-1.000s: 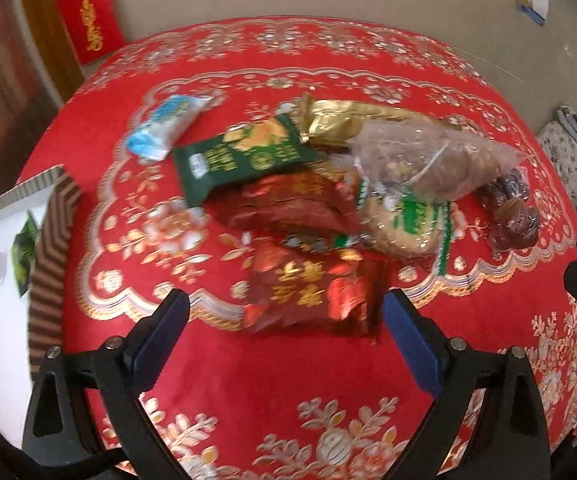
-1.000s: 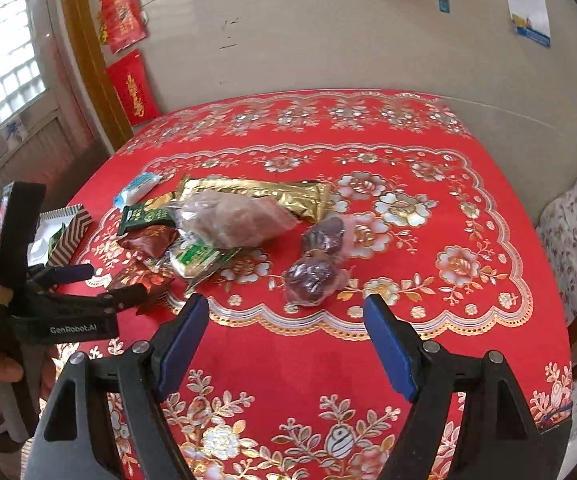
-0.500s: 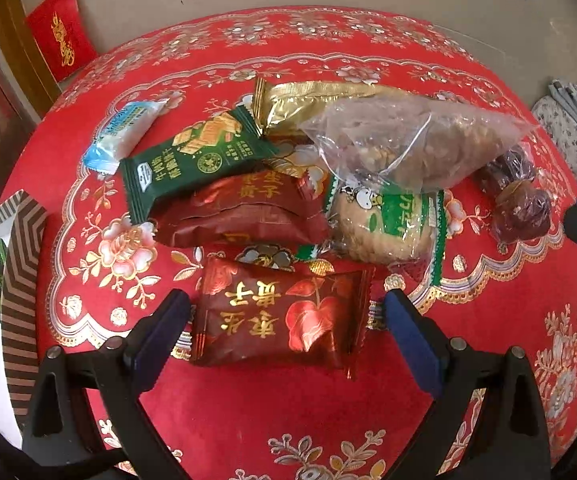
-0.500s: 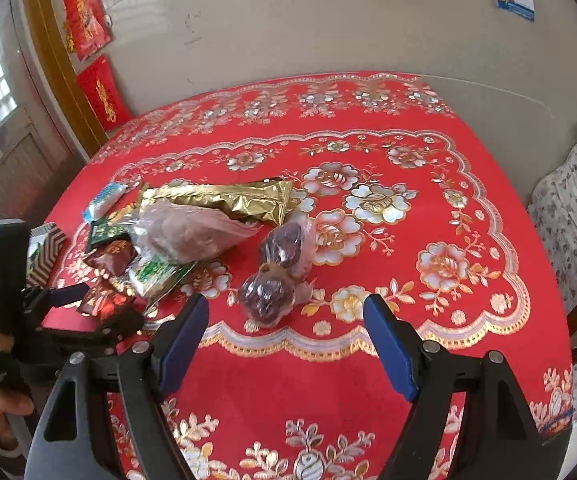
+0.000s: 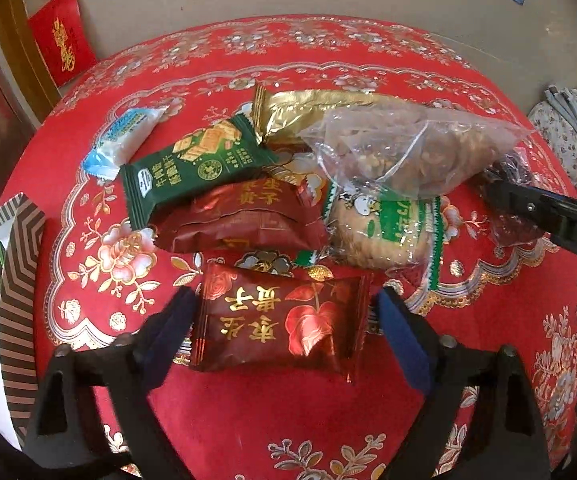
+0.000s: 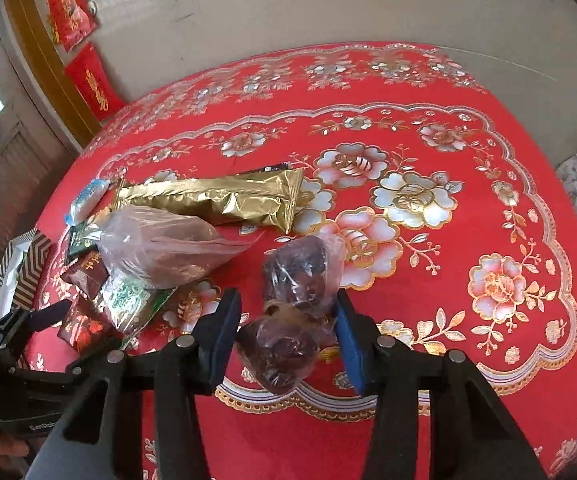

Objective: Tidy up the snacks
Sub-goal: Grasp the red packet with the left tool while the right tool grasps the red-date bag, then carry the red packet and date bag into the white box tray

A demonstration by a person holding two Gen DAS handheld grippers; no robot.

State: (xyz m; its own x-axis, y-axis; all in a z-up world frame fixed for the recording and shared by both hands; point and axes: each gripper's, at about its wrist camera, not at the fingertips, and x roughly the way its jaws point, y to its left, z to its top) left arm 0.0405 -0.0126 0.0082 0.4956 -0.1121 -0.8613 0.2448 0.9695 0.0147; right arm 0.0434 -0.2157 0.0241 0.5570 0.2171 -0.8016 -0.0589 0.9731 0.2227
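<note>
A pile of snacks lies on the red floral tablecloth [image 5: 248,420]. In the left wrist view my left gripper [image 5: 284,332] is open, its jaws either side of a red packet with gold characters [image 5: 280,330]. Behind it lie a dark red packet [image 5: 244,218], a green cracker packet [image 5: 196,164], a blue-white packet [image 5: 122,138], a gold bag [image 5: 308,110], a clear bag of nuts [image 5: 412,150] and a green-edged biscuit pack [image 5: 384,232]. In the right wrist view my right gripper [image 6: 288,336] is open around a clear bag of dark dates [image 6: 284,346], with a second date bag [image 6: 298,268] just behind.
A striped box with a white inside [image 5: 20,280] stands at the table's left edge. Red banners [image 6: 88,76] hang on the wall behind. The right gripper's arm [image 5: 548,216] reaches in from the right of the left wrist view. Patterned fabric [image 5: 568,136] lies beyond the table's right edge.
Both grippers moved forward and down. The left jaws now flank the red packet; the right jaws have narrowed and now flank the near date bag.
</note>
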